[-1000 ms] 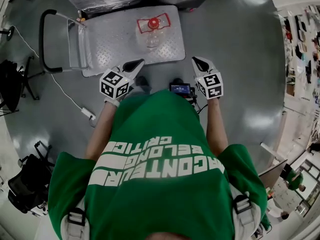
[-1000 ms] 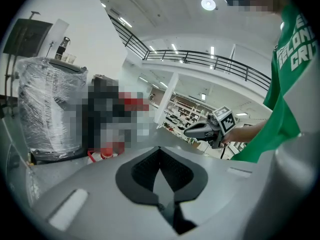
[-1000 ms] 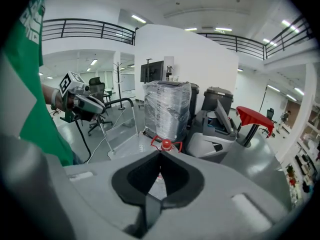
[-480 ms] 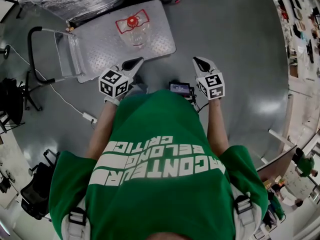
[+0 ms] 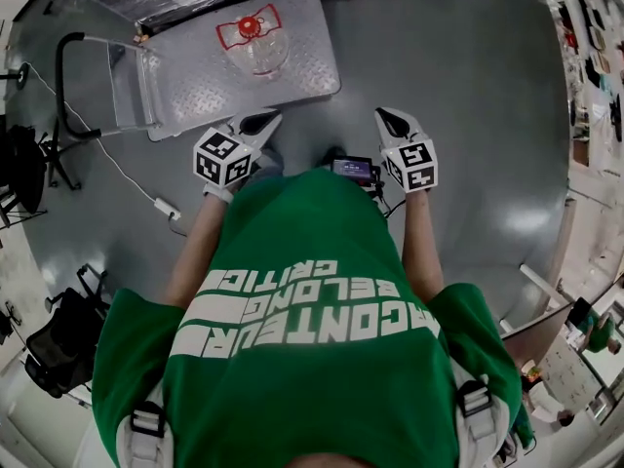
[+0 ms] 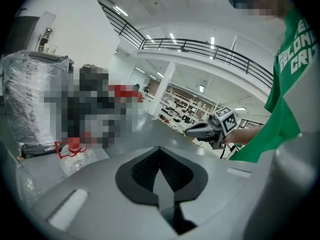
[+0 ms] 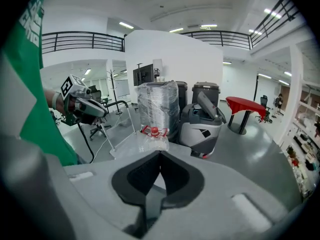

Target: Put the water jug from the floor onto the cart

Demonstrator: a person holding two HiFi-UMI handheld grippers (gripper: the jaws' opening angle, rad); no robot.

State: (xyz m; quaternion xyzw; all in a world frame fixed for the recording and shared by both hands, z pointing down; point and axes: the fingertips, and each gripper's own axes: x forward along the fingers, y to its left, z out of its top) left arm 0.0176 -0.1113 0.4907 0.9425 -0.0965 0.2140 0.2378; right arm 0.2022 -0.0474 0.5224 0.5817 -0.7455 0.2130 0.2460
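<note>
- Head view first: shows the clear plastic water jug with red cap and red carry handle [image 5: 255,49] standing upright on the grey checker-plate deck of the platform cart [image 5: 195,81], toward the deck's far edge and off the glossy grey floor [image 5: 468,115].
- Finds the left tool [image 5: 265,119] pressed together on nothing, held in front of the green T-shirt [image 5: 312,300], short of the cart's near edge and well apart from the jug.
- Finds the right tool [image 5: 384,117] likewise closed tight and empty, over bare floor beside the cart.
- Confirms both in the gripper views: dark pads [image 6: 142,169] meeting along one seam, nothing between, the jug visible only in the distance past the tips.
- Reads as the closing step: placing looks done, with the jug let go and both tools clear of it.
- Calls for little next: at most checking that the jug sits stable and away from the deck edge. If a nudge is wanted, means reaching forward across the deck and spreading one tool before closing on the red handle.
- Carries a small risk: smooth round plastic on a wheeled deck, so likely to slide or tip should the cart be jolted by its black looped push bar [image 5: 60,76].
</note>
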